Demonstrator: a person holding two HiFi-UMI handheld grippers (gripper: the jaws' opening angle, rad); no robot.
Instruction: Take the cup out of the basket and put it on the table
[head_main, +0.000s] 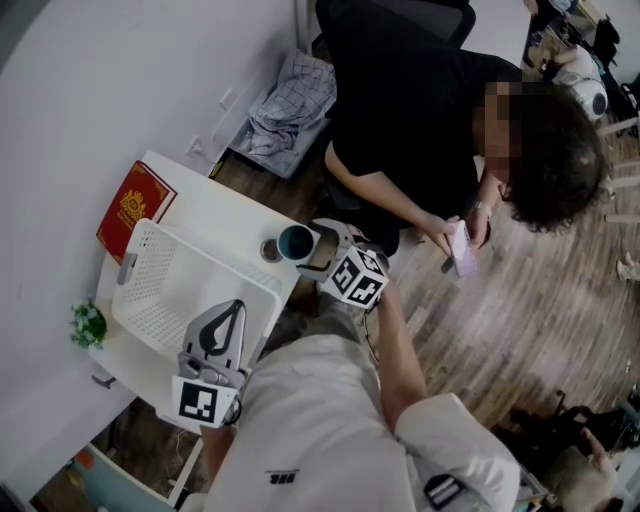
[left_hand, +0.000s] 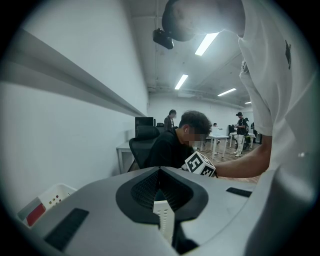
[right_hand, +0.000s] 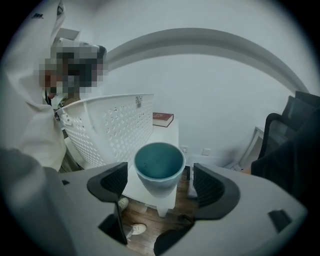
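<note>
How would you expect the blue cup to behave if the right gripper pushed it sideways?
The cup tapers to a narrow base, so a push near its rim would probably tip it, not slide it. It seems to stand at a corner of the table, so it might fall off. Its smooth wall may be slippery.

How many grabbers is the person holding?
2. The left gripper is shut on the near rim of the basket; the right gripper stands open around the cup at the edge of the table.

Your gripper (right_hand: 161, 183) has its jaws apart around the cup (right_hand: 159, 167) on the desk (right_hand: 167, 136), beside the basket (right_hand: 107, 131).
</note>
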